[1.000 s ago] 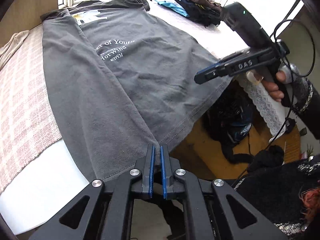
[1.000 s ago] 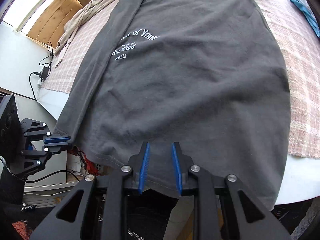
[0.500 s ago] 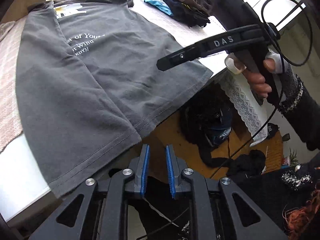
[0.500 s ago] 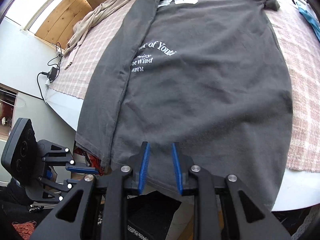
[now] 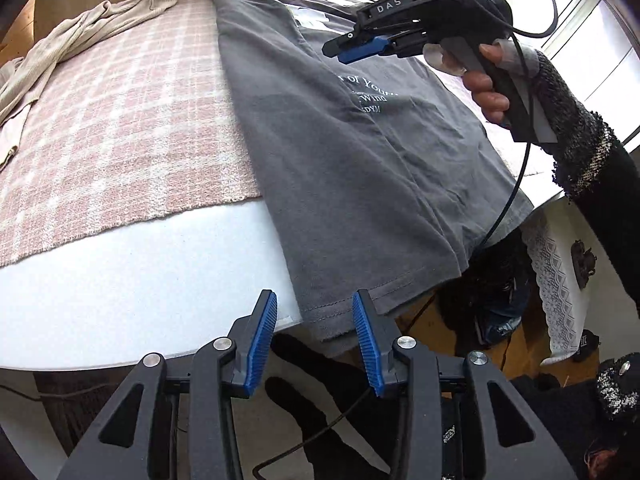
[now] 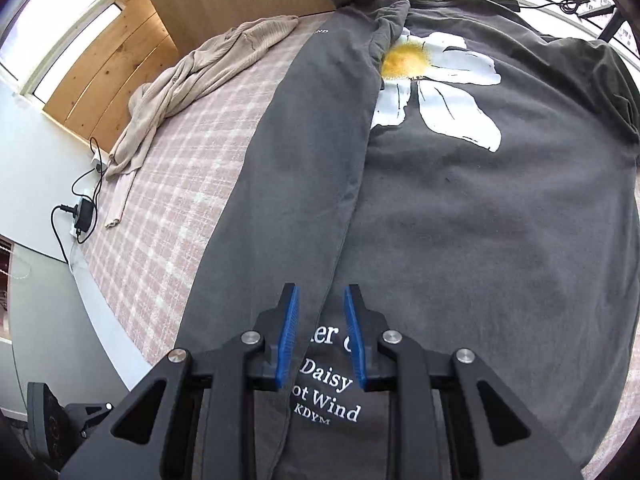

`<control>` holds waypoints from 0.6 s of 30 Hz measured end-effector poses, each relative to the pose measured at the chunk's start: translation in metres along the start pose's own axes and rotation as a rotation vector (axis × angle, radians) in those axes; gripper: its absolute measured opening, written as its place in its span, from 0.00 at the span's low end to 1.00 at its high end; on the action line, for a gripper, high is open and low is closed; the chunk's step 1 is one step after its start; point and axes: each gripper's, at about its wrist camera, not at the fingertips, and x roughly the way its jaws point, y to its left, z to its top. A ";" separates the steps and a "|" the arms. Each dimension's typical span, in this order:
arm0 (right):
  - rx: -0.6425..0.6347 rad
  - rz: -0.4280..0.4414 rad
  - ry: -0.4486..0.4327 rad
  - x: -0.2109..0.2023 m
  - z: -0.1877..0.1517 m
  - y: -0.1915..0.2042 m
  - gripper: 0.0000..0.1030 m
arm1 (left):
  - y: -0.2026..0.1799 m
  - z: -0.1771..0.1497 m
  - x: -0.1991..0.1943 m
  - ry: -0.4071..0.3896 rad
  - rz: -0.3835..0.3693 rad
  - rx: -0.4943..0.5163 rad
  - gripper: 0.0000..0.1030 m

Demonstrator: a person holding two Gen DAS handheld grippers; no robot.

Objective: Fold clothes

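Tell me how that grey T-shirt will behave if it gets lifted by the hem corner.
The grey T-shirt will probably go floppy: its hem already droops over the table edge. It likely weighs little, being thin, creased cloth. The folded-in side panel may fall open, since nothing pins it. The left gripper is opening, the hem corner between its jaws, not pinched.

The left gripper (image 5: 314,334) hung over the near edge of the white table (image 5: 132,280), its 2 blue-padded jaws opening, with the hem corner of the grey T-shirt (image 5: 360,168) lying between them but not pinched. The shirt stretched away across the table, white lettering on its chest, its left side lying on a pink checked blanket (image 5: 120,120). A beige garment (image 5: 76,40) lay crumpled at the blanket's far corner. Above the shirt, a hand (image 5: 490,84) in a dark knitted sleeve held the right gripper (image 5: 352,46), nothing visible between its jaws
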 end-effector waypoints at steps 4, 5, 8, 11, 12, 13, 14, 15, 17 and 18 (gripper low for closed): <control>0.048 0.022 0.002 0.016 0.015 -0.010 0.23 | 0.002 -0.002 0.001 0.013 -0.009 0.005 0.10; 0.047 0.030 0.000 0.018 0.017 -0.010 0.23 | 0.003 -0.002 0.001 0.014 -0.011 0.008 0.09; 0.008 0.018 0.019 0.027 0.021 -0.003 0.07 | 0.003 -0.004 -0.001 0.015 -0.009 0.024 0.09; 0.003 -0.015 0.023 0.013 0.025 0.001 0.05 | 0.003 -0.004 -0.008 0.018 0.004 0.037 0.09; 0.008 -0.021 0.020 0.005 0.026 0.002 0.06 | 0.003 -0.003 -0.017 0.010 0.000 0.039 0.09; 0.014 -0.022 0.018 -0.004 0.027 0.003 0.07 | 0.003 -0.002 -0.029 0.000 -0.009 0.040 0.08; 0.025 0.002 0.022 -0.019 0.027 0.005 0.12 | 0.003 0.000 -0.040 -0.010 -0.018 0.042 0.08; 0.034 0.022 0.023 -0.035 0.027 0.008 0.18 | 0.003 0.002 -0.053 -0.024 -0.026 0.045 0.08; 0.016 0.036 -0.004 -0.078 0.027 0.019 0.19 | 0.001 0.015 -0.086 -0.055 -0.056 0.067 0.08; 0.002 0.036 -0.017 -0.101 0.029 0.025 0.19 | 0.001 0.024 -0.103 -0.074 -0.071 0.079 0.08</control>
